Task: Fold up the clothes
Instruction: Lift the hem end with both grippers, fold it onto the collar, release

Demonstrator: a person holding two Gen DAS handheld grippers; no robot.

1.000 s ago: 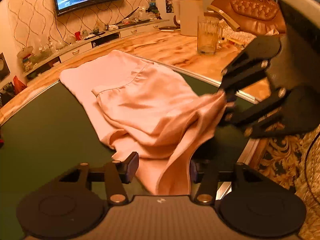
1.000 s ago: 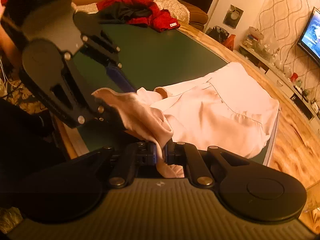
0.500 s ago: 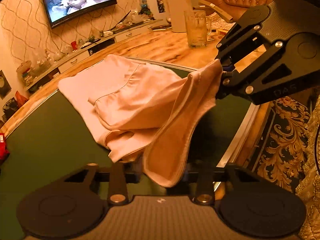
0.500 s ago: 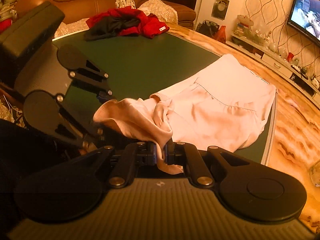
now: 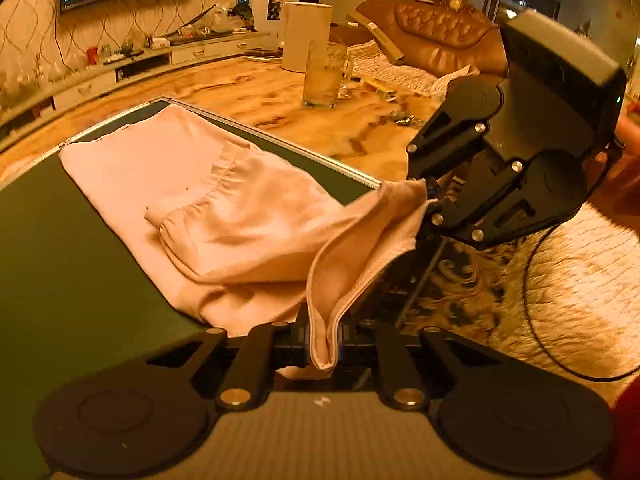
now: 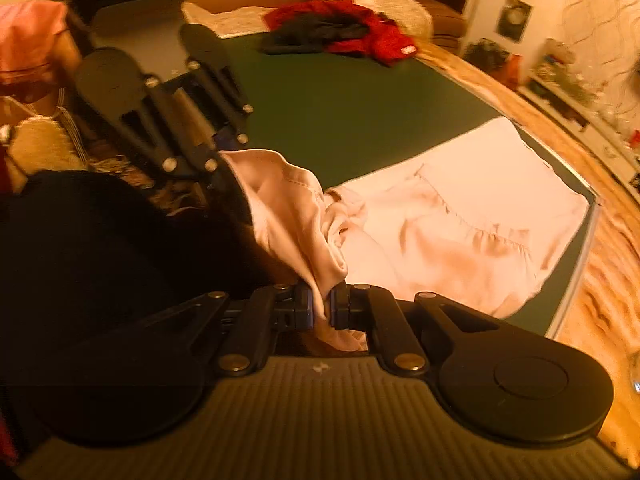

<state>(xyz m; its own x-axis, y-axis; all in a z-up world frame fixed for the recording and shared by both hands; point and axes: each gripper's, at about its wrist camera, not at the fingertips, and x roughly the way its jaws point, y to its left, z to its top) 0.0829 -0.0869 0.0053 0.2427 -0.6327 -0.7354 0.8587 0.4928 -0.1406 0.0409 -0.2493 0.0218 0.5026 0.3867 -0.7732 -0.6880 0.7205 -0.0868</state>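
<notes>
Both claws have the near edge of the pink garment point(image 5: 240, 200) lifted off the green bench point(image 5: 60, 260), so the fold looks to be mid-way: the far part of the cloth lies flat near the bench's far corner while the near part hangs raised. The left claw point(image 5: 322, 336) is pressed together on a doubled fold of the hem; the right claw point(image 6: 322, 312) likewise pinches a bunch of the same edge. The next move probably calls for carrying both corners forward together, level, and laying them over the flat part so the edges meet. A glass mug point(image 5: 326, 76) stands on the wooden top beyond, seemingly empty; the white jug point(image 5: 306, 36) behind it hides its contents
</notes>
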